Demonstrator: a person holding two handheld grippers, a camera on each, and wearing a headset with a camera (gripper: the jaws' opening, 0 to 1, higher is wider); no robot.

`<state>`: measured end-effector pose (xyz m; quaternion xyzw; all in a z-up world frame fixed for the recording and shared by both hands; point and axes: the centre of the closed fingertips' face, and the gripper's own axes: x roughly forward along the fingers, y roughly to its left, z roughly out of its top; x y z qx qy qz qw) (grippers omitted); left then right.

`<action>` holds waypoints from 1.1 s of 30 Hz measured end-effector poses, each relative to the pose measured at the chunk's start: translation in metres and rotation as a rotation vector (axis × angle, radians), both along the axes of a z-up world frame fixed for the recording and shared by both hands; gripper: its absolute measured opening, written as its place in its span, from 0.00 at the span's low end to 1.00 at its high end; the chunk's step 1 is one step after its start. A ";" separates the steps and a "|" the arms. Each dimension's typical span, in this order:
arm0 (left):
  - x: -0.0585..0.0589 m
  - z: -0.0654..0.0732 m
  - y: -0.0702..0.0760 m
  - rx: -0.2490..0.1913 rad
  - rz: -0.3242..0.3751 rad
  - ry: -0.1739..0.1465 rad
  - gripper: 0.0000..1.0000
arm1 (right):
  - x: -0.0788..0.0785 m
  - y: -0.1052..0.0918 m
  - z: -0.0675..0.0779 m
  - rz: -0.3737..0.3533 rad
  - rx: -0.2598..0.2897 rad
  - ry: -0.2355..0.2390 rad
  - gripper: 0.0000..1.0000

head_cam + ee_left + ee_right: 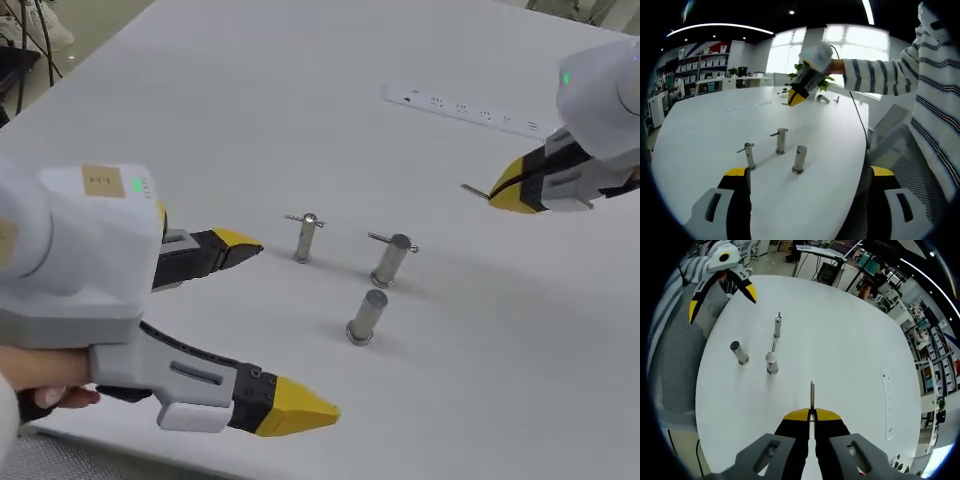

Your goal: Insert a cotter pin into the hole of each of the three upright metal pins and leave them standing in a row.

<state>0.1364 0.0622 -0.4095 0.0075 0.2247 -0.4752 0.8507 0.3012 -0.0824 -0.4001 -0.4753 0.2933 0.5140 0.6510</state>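
Carrying everything is a broad white desk [200,120], with a power strip [465,110] lying far back on it. Over the near edge the left gripper [298,328] hovers, its jaws spread wide with nothing between them. Across the desk the right gripper [495,196] hangs in the air, jaws clenched on the last small part.

Between the grippers stand three upright metal pins, near each other: the far-left pin [306,240], the right-hand pin [391,261] and the nearest pin [367,316].

Smallest are the cotter pins. One fitted cotter pin [298,218] crosses the top of the far-left pin and another fitted cotter pin [385,239] crosses the right-hand one. The loose cotter pin [474,189] juts from the right gripper's jaws.

By my reckoning two insertions are done. The bare nearest pin is left, and the group looks more like a triangle than a row.
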 end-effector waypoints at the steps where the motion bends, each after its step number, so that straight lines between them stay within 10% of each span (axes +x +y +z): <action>1: 0.001 0.001 -0.001 -0.005 0.002 0.000 0.96 | -0.005 0.001 0.003 0.000 0.011 -0.007 0.00; 20: 0.017 0.020 -0.023 -0.093 0.015 0.025 0.75 | -0.077 0.024 0.049 0.016 0.186 -0.232 0.00; 33: 0.036 0.045 -0.051 -0.236 0.011 0.064 0.58 | -0.106 0.046 0.045 0.009 0.228 -0.340 0.00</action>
